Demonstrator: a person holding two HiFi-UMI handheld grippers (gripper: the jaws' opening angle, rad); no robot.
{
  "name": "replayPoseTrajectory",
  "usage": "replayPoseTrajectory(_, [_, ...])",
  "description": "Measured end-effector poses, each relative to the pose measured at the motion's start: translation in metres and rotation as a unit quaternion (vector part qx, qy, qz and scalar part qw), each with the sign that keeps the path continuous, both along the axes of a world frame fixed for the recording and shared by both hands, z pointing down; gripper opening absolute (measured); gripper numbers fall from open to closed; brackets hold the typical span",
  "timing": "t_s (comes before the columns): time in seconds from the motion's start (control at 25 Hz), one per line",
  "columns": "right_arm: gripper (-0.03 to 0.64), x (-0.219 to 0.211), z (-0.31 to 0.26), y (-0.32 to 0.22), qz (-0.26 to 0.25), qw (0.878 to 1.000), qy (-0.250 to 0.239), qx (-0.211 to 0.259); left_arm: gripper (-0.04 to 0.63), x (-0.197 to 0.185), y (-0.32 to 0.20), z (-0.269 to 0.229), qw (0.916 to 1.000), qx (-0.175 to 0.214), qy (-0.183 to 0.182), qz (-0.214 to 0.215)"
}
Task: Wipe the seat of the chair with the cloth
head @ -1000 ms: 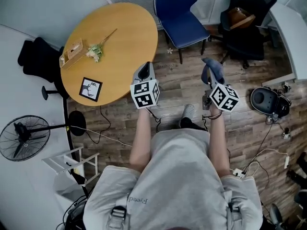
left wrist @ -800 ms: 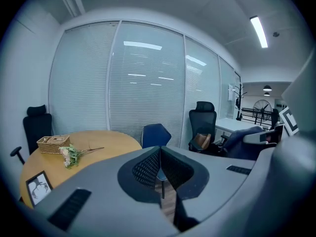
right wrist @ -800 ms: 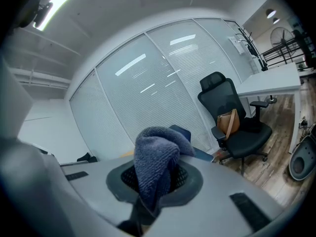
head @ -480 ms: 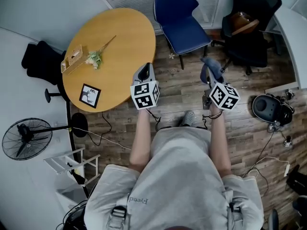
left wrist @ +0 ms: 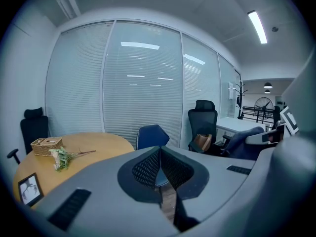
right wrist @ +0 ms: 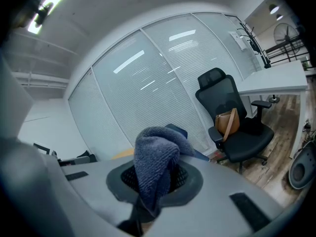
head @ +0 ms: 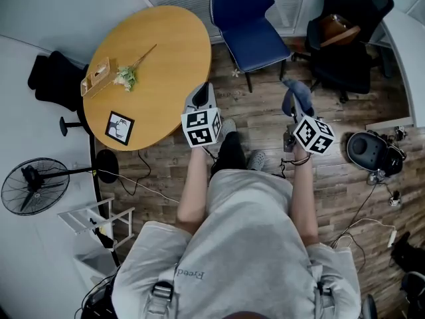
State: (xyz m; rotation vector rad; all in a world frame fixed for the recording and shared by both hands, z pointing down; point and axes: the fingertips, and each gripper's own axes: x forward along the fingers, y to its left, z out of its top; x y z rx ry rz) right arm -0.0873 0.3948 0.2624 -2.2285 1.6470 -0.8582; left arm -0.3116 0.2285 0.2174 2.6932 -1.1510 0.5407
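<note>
Round wooden table (head: 156, 58): ahead and to the left of the left gripper (head: 202, 93).
Blue chair (head: 251, 32): on the floor ahead of both grippers, in line with the gap between them, well apart from either.
left gripper: jaws pressed together, nothing between.
right gripper (head: 292, 104): jaws clamped on the blue-grey cloth (right wrist: 157, 157), which bunches over its tips.

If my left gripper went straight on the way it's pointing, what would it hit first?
Probably the blue chair, which sits right above the left gripper's shut jaws; nothing shows in between, though depth is unclear.
</note>
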Motion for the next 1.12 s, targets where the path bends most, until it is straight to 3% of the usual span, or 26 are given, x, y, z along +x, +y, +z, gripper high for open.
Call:
replayPoseTrajectory(0.28, [0.049,0.021,-0.006,-0.014,0.017,0.999,0.027,-0.005,0.028,0.021,-0.009,0.005,0.999,0.017,-0.022,0.036])
replayPoseTrajectory(0.56, [0.049,0.043,-0.008,-0.035,0.02,0.999,0.024,-0.004,0.028,0.052,-0.041,0.007,0.9994,0.002,0.004,0.036])
replayPoseTrajectory(1.12, [0.049,0.089,0.015,-0.114,0.018,0.999,-0.003,-0.032,0.028,0.109,-0.126,0.039,0.9982,-0.046,0.004,0.038])
